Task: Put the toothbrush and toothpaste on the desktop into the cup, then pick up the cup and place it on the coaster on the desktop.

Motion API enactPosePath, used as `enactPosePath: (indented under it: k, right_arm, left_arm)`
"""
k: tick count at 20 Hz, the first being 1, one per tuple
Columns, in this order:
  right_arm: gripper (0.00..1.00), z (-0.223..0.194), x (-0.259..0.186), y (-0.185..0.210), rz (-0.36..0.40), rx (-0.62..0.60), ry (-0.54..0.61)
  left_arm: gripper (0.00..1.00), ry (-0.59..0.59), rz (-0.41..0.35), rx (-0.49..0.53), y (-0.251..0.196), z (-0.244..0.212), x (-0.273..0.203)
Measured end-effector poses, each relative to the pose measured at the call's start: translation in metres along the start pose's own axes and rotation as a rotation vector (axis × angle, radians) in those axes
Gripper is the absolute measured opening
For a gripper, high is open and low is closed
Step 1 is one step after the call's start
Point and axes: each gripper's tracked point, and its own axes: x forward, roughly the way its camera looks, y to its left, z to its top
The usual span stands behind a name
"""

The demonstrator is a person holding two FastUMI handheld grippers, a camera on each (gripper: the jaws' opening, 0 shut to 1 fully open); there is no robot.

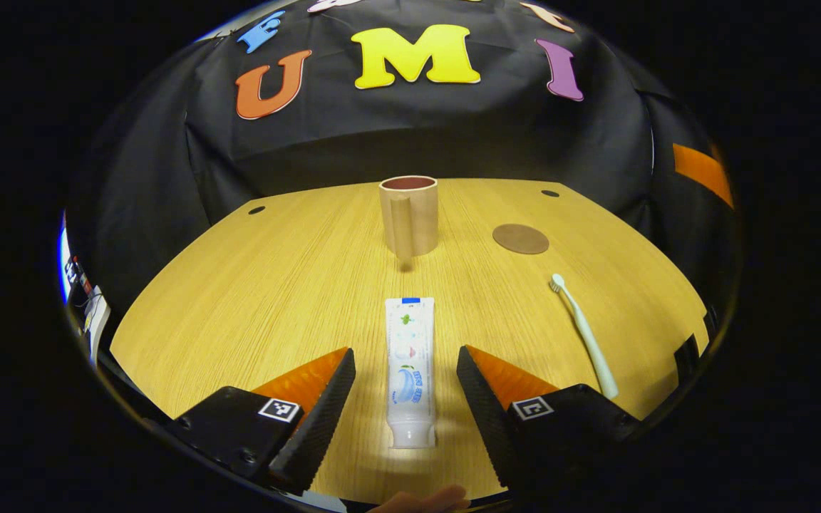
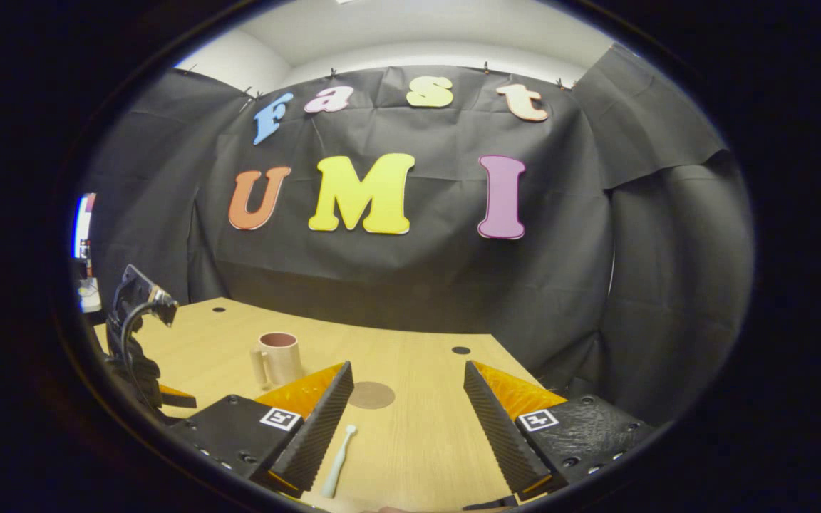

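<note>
Wood-grain surface (image 1: pixel 296 285), matt; glossy plastic toothpaste (image 1: pixel 410 370) at lower centre; smooth matt cup (image 1: pixel 410 214); smooth plastic toothbrush (image 1: pixel 585 335); creased matt cloth wall (image 2: pixel 417 285)

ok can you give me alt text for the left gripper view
An open hand-held gripper straddles a toothpaste tube lying flat on a wooden desktop, cap end nearest the camera. Beyond it stands an empty-looking cup; to the right lie a round coaster and a toothbrush.
</note>
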Motion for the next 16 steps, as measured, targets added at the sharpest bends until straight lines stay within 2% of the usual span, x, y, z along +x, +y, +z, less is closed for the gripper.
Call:
enactPosePath:
  k: [1, 2, 3, 8, 10, 12, 16]
  right_arm:
    - [0.95, -0.002, 0.001, 0.000, 0.000, 0.002, 0.005]
    - [0.95, -0.001, 0.001, -0.001, 0.000, 0.006, 0.007]
    - [0.95, -0.001, 0.002, -0.002, -0.001, 0.011, 0.008]
    - [0.94, -0.005, 0.007, -0.005, -0.005, 0.038, 0.027]
    - [0.95, -0.008, 0.007, -0.004, 0.000, 0.049, 0.041]
    - [0.94, -0.011, 0.008, -0.002, 0.005, 0.053, 0.052]
    - [0.95, -0.016, 0.012, 0.000, 0.007, 0.046, 0.061]
  left_arm:
    - [0.89, 0.020, -0.012, -0.017, -0.003, -0.006, 0.002]
    - [0.94, 0.042, -0.017, -0.032, -0.010, -0.017, 0.004]
    - [0.87, 0.060, -0.016, -0.042, -0.011, -0.023, 0.005]
    - [0.77, 0.079, -0.008, -0.057, -0.008, -0.024, 0.009]
    - [0.67, 0.072, -0.027, -0.046, -0.011, -0.024, 0.011]
    - [0.50, 0.064, -0.029, -0.044, -0.009, -0.021, 0.010]
    - [0.43, 0.033, -0.049, -0.030, -0.013, -0.018, 0.011]
